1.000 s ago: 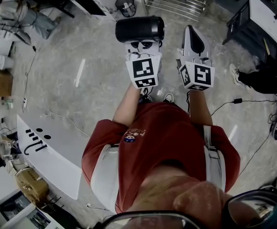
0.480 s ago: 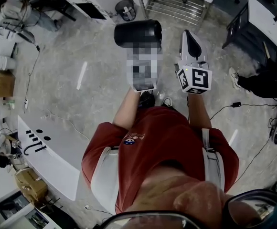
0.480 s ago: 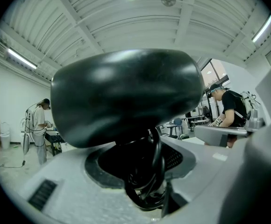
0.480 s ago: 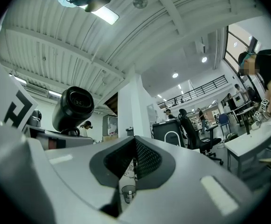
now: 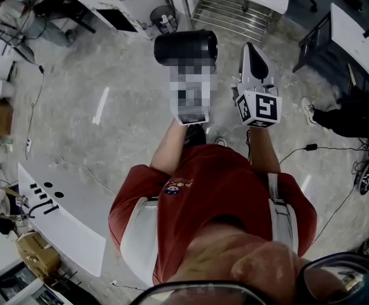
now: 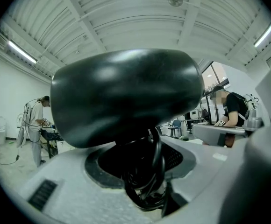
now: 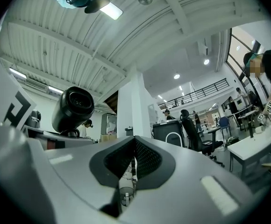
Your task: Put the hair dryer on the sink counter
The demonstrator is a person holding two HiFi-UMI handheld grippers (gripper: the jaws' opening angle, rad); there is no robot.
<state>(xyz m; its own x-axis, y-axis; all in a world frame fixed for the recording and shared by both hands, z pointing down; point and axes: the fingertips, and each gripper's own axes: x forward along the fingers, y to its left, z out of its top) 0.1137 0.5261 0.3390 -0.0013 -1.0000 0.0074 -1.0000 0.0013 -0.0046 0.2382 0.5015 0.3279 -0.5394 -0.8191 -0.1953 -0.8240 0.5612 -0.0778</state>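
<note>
head view: steeply down | gripper views: upward, close | shared: hair dryer (image 5: 186, 47)

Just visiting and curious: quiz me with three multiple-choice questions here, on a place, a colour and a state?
1. Where is the hair dryer? A) on the floor B) in the left gripper C) on a desk
2. What colour is the person's shirt? A) red B) blue C) green
3. The right gripper has its fingers: A) wide apart B) shut, empty C) holding a cup

Answers: 1 B, its fingers clamp the dryer; 2 A, plainly red in the head view; 3 B, the fingers meet with nothing between.
</note>
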